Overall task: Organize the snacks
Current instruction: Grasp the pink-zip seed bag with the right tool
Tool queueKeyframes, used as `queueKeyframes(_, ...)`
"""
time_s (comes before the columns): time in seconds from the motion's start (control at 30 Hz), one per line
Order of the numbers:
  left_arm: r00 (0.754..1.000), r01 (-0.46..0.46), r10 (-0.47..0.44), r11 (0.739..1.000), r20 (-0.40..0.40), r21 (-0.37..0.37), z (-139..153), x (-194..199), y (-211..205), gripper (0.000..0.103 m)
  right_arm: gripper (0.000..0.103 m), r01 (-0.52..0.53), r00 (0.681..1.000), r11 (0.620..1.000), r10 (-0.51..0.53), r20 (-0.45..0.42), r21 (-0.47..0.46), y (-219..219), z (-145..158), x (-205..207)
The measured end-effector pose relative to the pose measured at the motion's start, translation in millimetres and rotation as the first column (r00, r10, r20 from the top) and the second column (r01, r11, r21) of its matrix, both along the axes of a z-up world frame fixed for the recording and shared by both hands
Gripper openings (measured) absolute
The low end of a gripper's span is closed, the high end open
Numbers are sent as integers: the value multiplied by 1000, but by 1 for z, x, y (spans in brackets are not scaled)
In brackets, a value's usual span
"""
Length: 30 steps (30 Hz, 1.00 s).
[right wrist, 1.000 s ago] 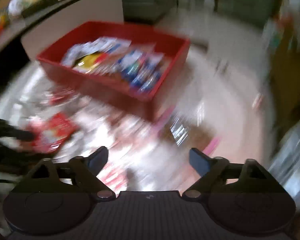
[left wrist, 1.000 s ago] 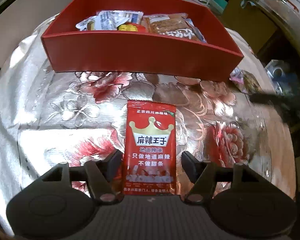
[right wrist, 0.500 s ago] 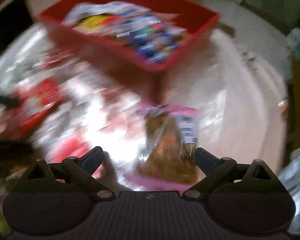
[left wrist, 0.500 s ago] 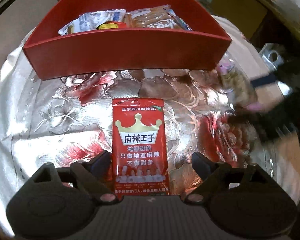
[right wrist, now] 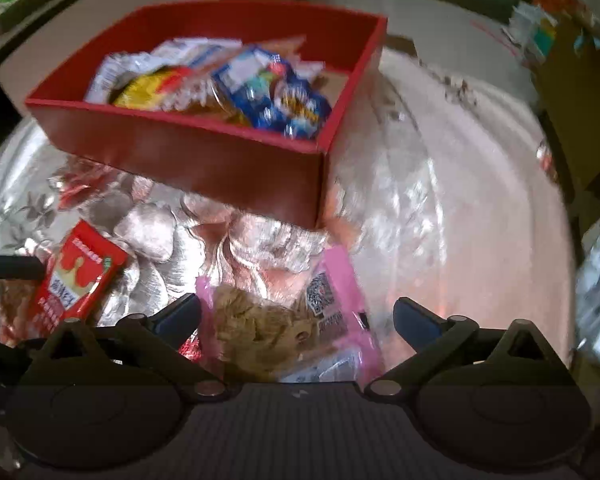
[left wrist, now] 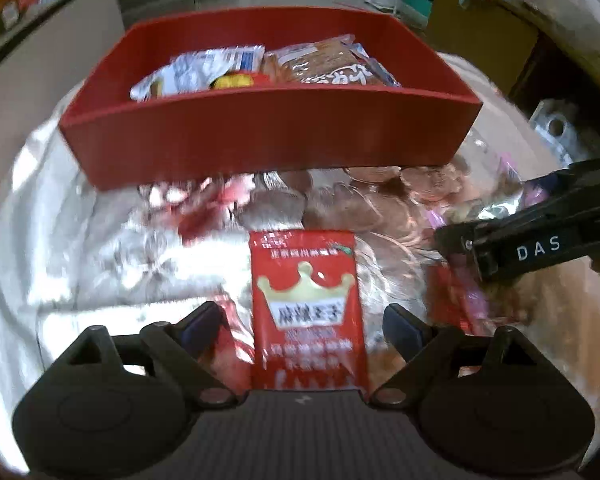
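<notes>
A round table under a shiny flowered cloth (left wrist: 100,248) held a red box (left wrist: 268,140) at its far side, already part-filled with snack packs. Nearer lay a red packet (left wrist: 306,312) between the left gripper (left wrist: 302,324), whose jaws were opening and clear of it. At right, a pink bag (right wrist: 284,320) sat between the right gripper (right wrist: 296,316), jaws also opening (nothing clamped). Either flat, slick pack could slide on the glossy cloth as the fingers close.
</notes>
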<state>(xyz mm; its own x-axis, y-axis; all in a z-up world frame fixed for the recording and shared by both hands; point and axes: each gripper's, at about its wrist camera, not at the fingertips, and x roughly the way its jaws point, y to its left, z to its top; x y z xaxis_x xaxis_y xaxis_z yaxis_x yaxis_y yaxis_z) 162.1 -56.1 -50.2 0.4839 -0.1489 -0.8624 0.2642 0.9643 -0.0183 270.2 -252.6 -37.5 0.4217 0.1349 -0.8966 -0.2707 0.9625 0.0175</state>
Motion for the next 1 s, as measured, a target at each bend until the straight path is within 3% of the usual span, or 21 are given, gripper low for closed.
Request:
queueKeyframes(0.07, 999, 21, -22, 999, 30, 47, -4, -1, -6, 96, 103, 19, 1000, 1000, -19, 14, -10, 3, -2, -3)
queueKeyframes(0.3, 999, 20, -22, 999, 40, 40, -5, -2, -5, 96, 103, 43, 999, 999, -42, 16, -10, -5, 11, -11)
queueKeyframes(0.5, 999, 23, -24, 999, 25, 38, -4, -5, -6, 91, 103, -7, 998, 1000, 8, 63, -25, -17, 39, -36)
queueKeyframes(0.6, 999, 26, -27, 999, 22, 39, -2, -8, -7, 85, 103, -101, 992, 989, 109, 65, -110, -10, 38, -50)
queueKeyframes(0.7, 999, 34, -35, 999, 23, 38, 0, -9, -6, 79, 103, -250, 955, 934, 282, 98, -254, 4, 36, -68)
queueKeyframes(0.83, 998, 63, -64, 998, 19, 19, 4, -12, -8, 57, 99, -430, 872, 831, 484, 78, -352, 20, 29, -72)
queueKeyframes(1.0, 997, 71, -71, 997, 13, 20, 4, -12, -10, 56, 94, -587, 764, 699, 646, 7, -409, 33, 16, -57)
